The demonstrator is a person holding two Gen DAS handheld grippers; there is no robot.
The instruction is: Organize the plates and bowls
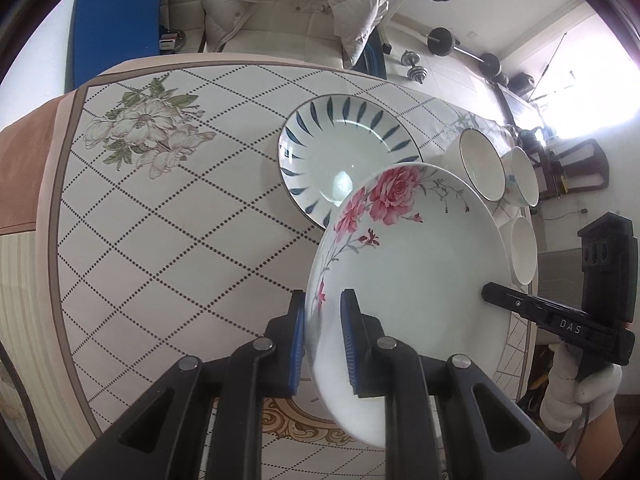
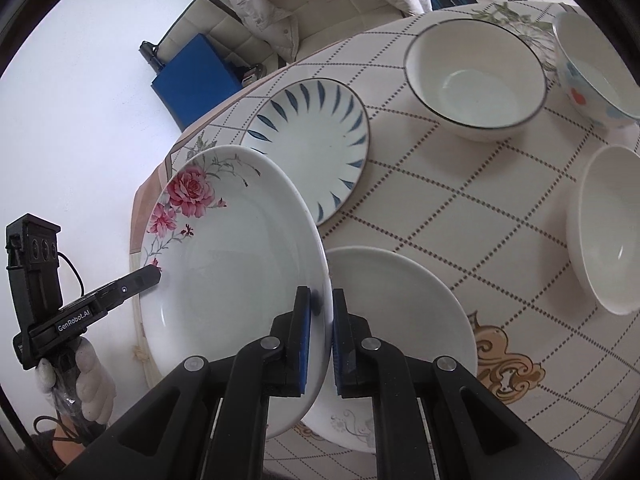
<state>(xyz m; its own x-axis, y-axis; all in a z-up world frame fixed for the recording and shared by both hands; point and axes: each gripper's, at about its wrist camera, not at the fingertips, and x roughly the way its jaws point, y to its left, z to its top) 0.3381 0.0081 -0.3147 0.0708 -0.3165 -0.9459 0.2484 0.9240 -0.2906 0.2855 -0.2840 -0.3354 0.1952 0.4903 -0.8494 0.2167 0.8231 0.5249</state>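
A white plate with pink roses (image 1: 412,276) is held above the table by both grippers. My left gripper (image 1: 323,336) is shut on its near rim. My right gripper (image 2: 321,332) is shut on the opposite rim; the plate shows in the right wrist view (image 2: 232,272) too. The right gripper's finger also shows in the left wrist view (image 1: 532,308), touching the plate's far edge. A blue-leaf plate (image 1: 344,152) (image 2: 316,136) lies on the table behind. A plain white plate (image 2: 396,320) lies under the held one.
Three bowls stand at the table's right: a dark-rimmed white bowl (image 2: 476,80) (image 1: 480,164), a patterned bowl (image 2: 592,76) (image 1: 524,176) and a plain white bowl (image 2: 612,232) (image 1: 524,256). A chair with a white jacket (image 1: 296,4) stands behind the tiled table (image 1: 168,220).
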